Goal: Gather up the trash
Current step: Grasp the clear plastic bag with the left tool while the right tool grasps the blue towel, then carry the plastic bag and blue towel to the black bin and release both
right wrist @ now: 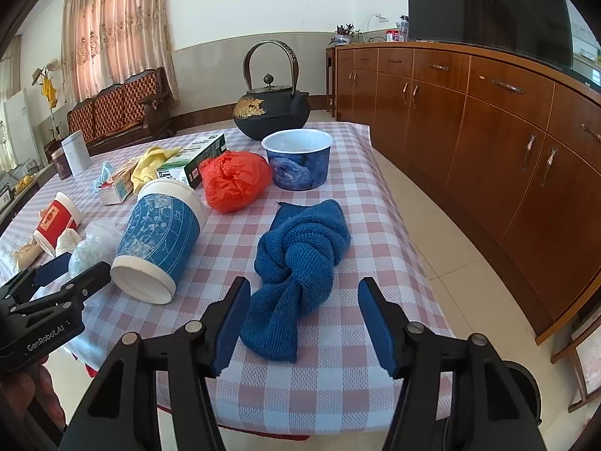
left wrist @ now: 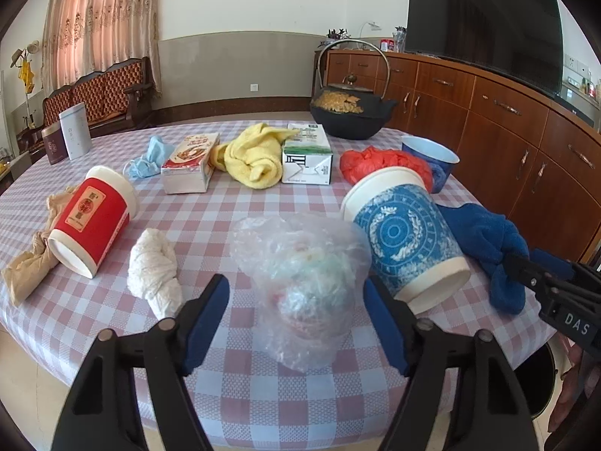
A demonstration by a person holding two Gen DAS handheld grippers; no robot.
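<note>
My left gripper (left wrist: 296,319) is open around a crumpled clear plastic bag (left wrist: 300,282) on the checked table (left wrist: 225,225); its pads stand apart from the bag. A blue patterned cup (left wrist: 405,233) lies on its side just right of it, a white tissue wad (left wrist: 154,270) and a red cup (left wrist: 90,218) to the left. My right gripper (right wrist: 304,323) is open around the near end of a knotted blue towel (right wrist: 300,263). The blue cup (right wrist: 157,240) and a red plastic bag (right wrist: 234,180) also show in the right wrist view.
Farther back lie a yellow cloth (left wrist: 251,154), two cartons (left wrist: 308,154), a blue mask (left wrist: 148,158), a blue bowl (right wrist: 298,158), a black iron kettle (right wrist: 270,109) and two tins (left wrist: 75,131). A beige stocking (left wrist: 26,267) lies left. Wooden cabinets (right wrist: 488,143) stand right.
</note>
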